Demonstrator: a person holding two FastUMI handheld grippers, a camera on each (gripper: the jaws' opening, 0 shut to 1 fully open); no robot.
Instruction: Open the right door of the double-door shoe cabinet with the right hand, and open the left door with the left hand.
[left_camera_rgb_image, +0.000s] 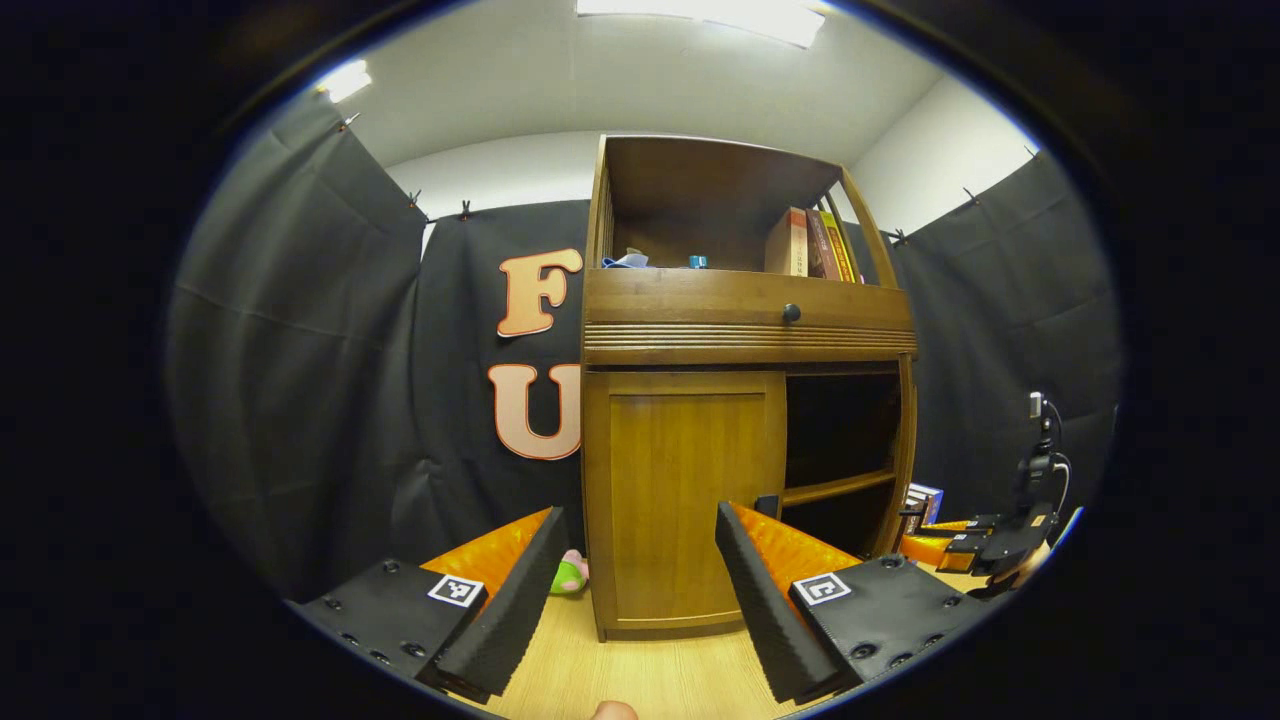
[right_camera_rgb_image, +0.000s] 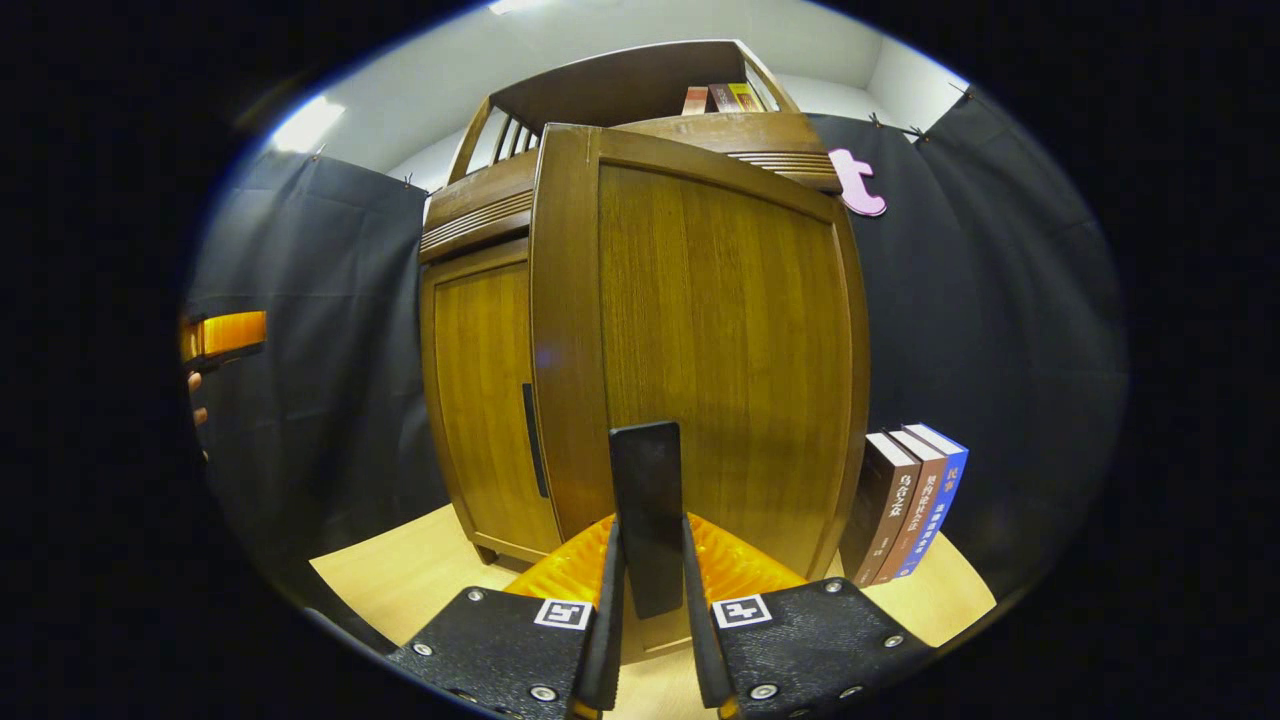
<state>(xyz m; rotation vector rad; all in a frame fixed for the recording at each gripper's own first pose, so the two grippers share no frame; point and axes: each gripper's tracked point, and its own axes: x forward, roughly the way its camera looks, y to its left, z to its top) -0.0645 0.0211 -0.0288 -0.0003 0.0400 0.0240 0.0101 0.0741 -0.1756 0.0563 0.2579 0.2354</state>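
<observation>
Right tongs (right_camera_rgb_image: 650, 600) clamp the open right door's handle (right_camera_rgb_image: 648, 515); left door (left_camera_rgb_image: 685, 495) shut

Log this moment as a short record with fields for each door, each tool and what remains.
right door: swung open, its dark handle clamped between the right tool's fingers
left door: closed
right tool: shut on the handle
left tool: open, facing the left door, not touching it
cabinet interior: dark, one shelf visible
books: upright beside the cabinet
remaining: open the left door
</observation>
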